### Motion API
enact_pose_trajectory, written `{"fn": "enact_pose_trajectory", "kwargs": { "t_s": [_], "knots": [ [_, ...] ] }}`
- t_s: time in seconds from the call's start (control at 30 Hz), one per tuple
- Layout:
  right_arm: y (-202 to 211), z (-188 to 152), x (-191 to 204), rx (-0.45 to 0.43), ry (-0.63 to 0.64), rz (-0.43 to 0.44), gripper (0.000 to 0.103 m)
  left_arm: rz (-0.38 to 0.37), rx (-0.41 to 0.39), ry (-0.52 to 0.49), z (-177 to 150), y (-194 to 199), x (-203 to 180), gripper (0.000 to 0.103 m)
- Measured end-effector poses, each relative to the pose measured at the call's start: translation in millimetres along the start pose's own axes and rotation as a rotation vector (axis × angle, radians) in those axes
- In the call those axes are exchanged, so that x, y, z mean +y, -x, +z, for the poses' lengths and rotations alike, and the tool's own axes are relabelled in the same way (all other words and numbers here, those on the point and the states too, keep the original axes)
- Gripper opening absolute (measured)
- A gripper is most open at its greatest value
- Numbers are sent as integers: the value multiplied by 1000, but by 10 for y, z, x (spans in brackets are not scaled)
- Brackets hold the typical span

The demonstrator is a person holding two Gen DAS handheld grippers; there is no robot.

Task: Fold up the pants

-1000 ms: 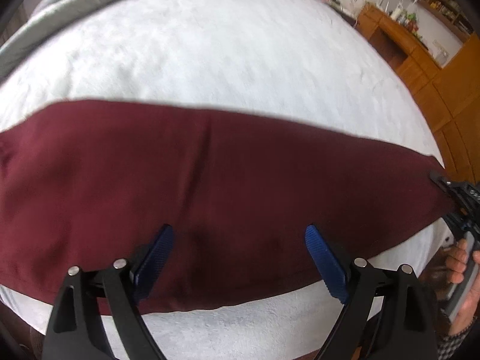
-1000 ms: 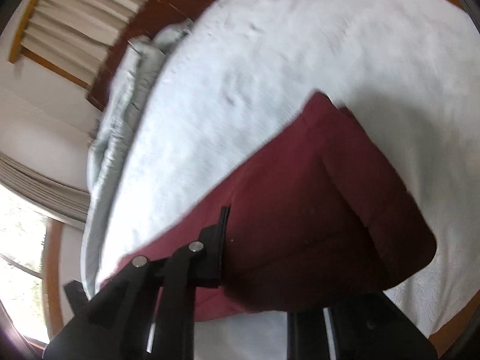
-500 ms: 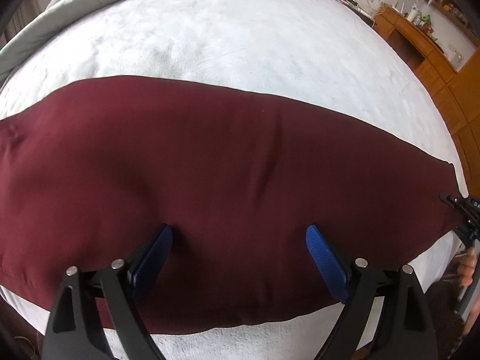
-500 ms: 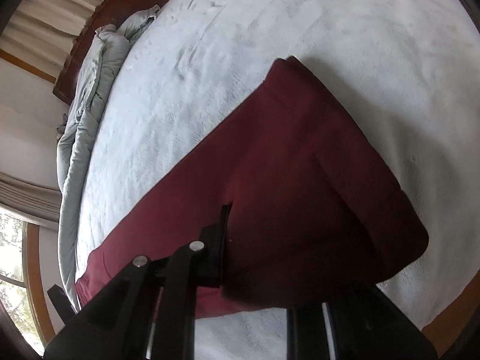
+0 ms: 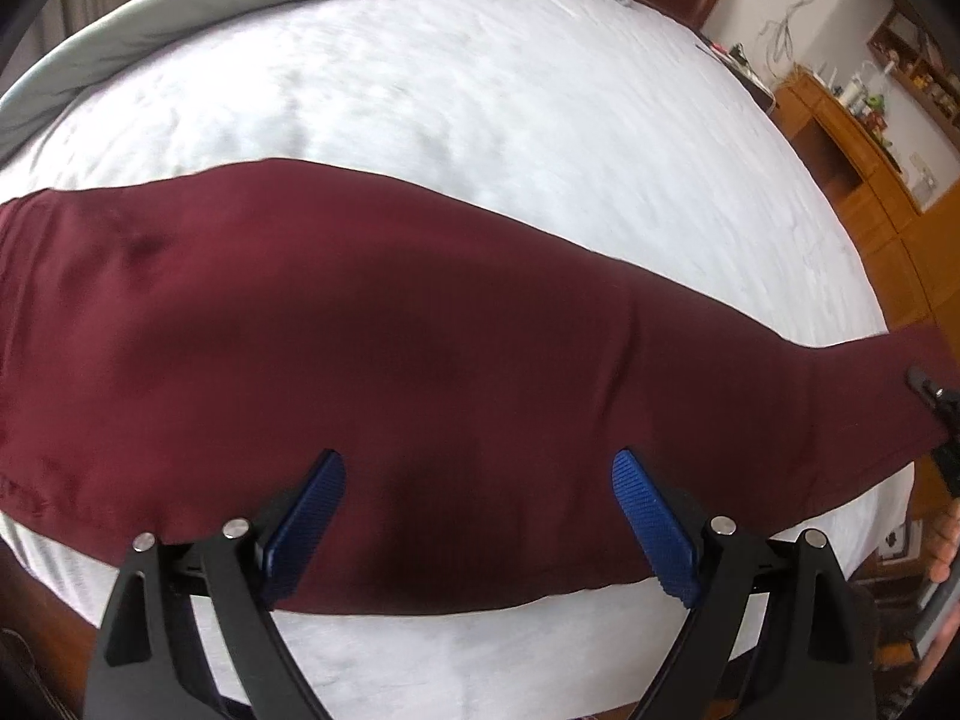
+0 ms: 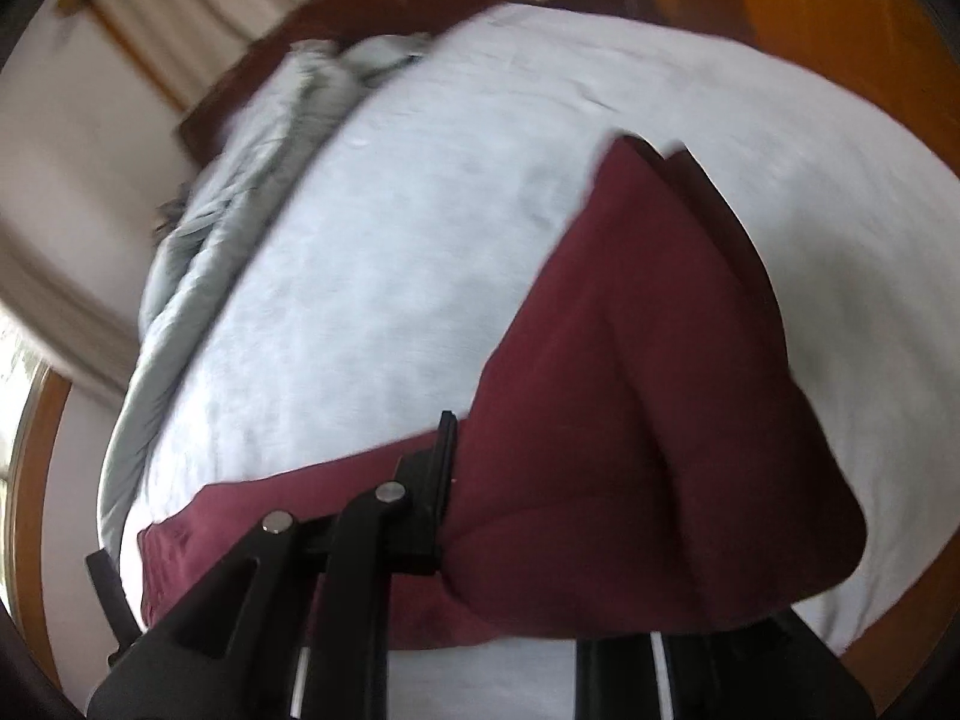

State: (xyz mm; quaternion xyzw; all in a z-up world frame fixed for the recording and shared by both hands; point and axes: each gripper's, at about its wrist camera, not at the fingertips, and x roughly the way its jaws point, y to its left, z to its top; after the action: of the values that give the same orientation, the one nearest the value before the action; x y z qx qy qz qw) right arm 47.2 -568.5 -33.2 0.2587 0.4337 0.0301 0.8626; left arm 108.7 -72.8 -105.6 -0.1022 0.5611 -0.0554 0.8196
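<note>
The left gripper stood wide open, its two blue ribbed pads spread far apart and angled outward from the black arms behind them. Nothing sat between its fingers, which pointed forward and slightly down. The right gripper was closed on a fold of the pants; only its left black finger showed clearly, pressed flat against the maroon cloth, while the other lay hidden beneath the fabric. In the left wrist view, the right gripper's tip appeared at the far right edge, with part of the person's right hand just below it.
</note>
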Motion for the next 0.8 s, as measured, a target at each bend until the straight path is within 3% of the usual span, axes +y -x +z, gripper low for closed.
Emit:
{"fn": "enact_pose_trajectory", "kwargs": {
  "t_s": [0.37, 0.67, 0.8],
  "knots": [
    [-440, -221, 1268, 103, 215, 159, 17, -28, 4, 123, -94, 101, 373, 91],
    [-872, -717, 1919, 221, 330, 187, 17, -70, -3, 199, -213, 203, 610, 91],
    [-1050, -981, 2099, 259, 399, 159, 18, -94, -10, 244, -258, 238, 755, 91]
  ]
}}
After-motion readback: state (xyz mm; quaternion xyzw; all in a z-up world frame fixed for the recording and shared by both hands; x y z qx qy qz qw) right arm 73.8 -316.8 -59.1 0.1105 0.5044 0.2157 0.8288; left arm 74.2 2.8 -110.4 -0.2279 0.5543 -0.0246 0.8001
